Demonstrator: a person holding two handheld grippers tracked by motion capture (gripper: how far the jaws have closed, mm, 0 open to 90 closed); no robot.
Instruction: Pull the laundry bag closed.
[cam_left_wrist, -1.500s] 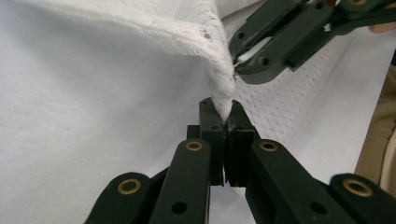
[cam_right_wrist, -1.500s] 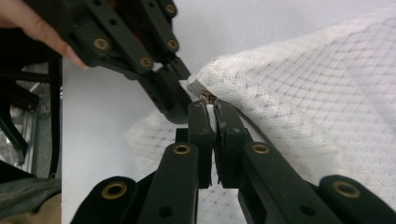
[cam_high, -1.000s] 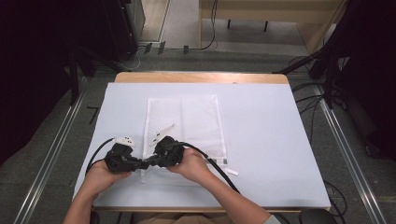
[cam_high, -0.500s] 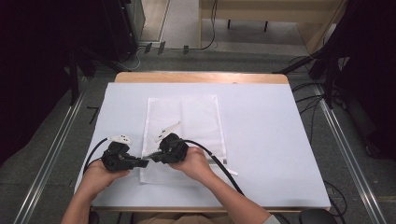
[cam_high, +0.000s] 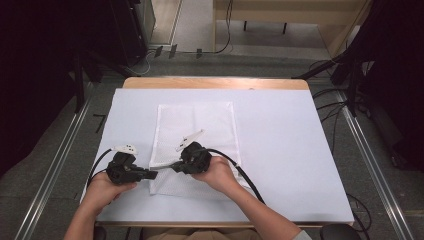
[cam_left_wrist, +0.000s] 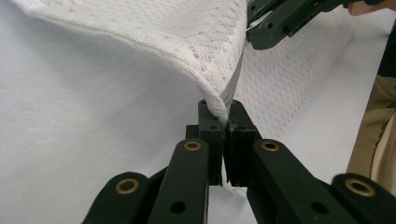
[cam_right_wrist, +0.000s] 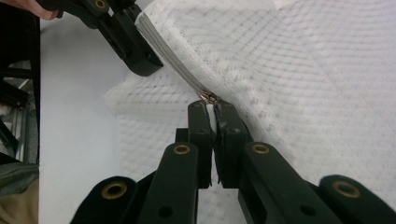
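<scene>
Mesh bag (cam_high: 195, 130): white, flat on your bench (cam_high: 300, 150), near edge lifted.
Left tongs (cam_left_wrist: 223, 122): pressed together, pinching the bag's zipper edge at its near left corner.
Right tongs (cam_right_wrist: 211, 108): pinching the zipper pull (cam_right_wrist: 208, 97), close beside your left tongs.

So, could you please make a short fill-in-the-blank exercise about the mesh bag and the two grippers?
1. The white mesh bag lies on a ____ table.
2. The left gripper is shut on the bag's ____.
3. The right gripper pinches the ____ pull.
4. Both grippers work at the bag's ____ edge, closest to the person.

Missing words: white; corner; zipper; near
</scene>
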